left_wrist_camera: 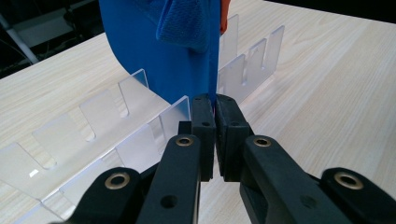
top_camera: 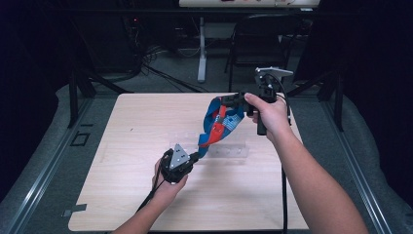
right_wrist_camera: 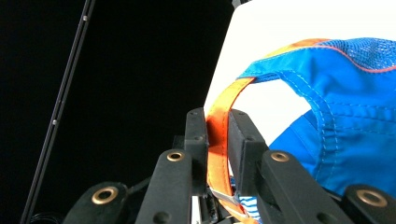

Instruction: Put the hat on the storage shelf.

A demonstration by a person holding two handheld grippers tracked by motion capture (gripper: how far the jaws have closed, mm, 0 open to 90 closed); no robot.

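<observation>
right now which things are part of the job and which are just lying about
In the job:
- blue and orange cap, held up between both grippers
- left gripper, shut on its blue edge
- right gripper, shut on its orange strap

Lying about:
- clear slotted rack on the table
- chair behind

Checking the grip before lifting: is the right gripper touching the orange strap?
Touching. In the right gripper view, the right gripper has both jaws pressed against the orange strap.

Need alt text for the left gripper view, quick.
The left gripper has its black jaws shut on the lower edge of a hanging blue fabric garment. Behind it, a clear slotted plastic rack lies on the pale wooden table.
</observation>
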